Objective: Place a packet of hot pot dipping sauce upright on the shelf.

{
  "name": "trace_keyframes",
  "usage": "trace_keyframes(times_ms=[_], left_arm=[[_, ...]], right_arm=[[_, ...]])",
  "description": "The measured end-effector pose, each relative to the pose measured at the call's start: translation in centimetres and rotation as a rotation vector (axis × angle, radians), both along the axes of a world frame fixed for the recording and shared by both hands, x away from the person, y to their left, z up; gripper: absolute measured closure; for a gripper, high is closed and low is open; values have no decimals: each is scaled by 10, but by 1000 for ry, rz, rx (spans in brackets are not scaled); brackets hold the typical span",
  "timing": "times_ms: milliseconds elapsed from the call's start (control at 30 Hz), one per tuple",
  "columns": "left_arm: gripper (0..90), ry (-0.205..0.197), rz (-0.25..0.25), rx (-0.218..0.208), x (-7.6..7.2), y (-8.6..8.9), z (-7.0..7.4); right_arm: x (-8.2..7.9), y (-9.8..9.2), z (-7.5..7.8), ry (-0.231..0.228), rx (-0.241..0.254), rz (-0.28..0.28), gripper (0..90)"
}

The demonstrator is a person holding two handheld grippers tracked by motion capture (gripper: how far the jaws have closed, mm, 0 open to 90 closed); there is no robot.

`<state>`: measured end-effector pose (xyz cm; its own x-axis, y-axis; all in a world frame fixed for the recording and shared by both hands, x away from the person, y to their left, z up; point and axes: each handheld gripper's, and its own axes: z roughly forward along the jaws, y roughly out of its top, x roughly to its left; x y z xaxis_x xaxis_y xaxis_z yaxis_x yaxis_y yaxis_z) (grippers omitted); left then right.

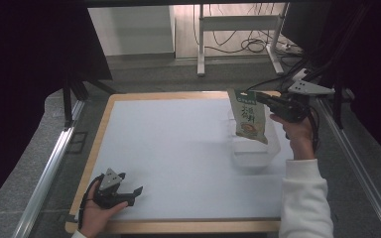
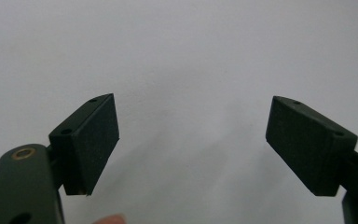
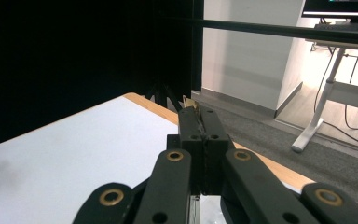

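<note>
The food pouch (image 1: 250,118) hangs above the clear plastic container (image 1: 254,148), pinched at its top edge by the fully closed right gripper (image 1: 264,99). Because the grip is narrow, the pouch may swing or slip and catch the container's rim. The left gripper (image 2: 193,140) rests wide open and empty on the white table (image 1: 178,148).

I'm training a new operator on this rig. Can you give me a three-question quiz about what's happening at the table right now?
1. True or false: the right gripper holds the green snack pouch by its top edge.
2. What stands under the hanging pouch? A) clear plastic container B) metal bowl C) cardboard box
3. How do the left gripper's jaws stand?

Key: 1 true. 2 A, the clear plastic container. 3 Open, with nothing between them, low over the white table top.
</note>
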<state>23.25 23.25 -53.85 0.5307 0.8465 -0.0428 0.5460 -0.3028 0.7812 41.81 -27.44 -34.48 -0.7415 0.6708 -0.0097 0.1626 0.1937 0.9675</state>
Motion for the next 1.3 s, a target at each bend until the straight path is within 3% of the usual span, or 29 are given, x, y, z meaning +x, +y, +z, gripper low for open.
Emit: trace_keyframes(times_ms=[833,1000,1167,1233,1300], left_arm=[[172,2,-2,0,0,-1,-1],[172,3,-3,0,0,-1,-1],[172,4,-5,0,0,-2,-1],[172,5,-7,1,0,-2,-1],[172,4,-7,1,0,-2,-1]], right_arm=[[28,1,-31,41,-59,-59,895],[32,0,-38,69,-82,-77,894],[34,-3,-43,109,-73,-88,889],[35,-7,-45,121,-69,-109,889],[36,-10,-46,132,-100,-151,887]])
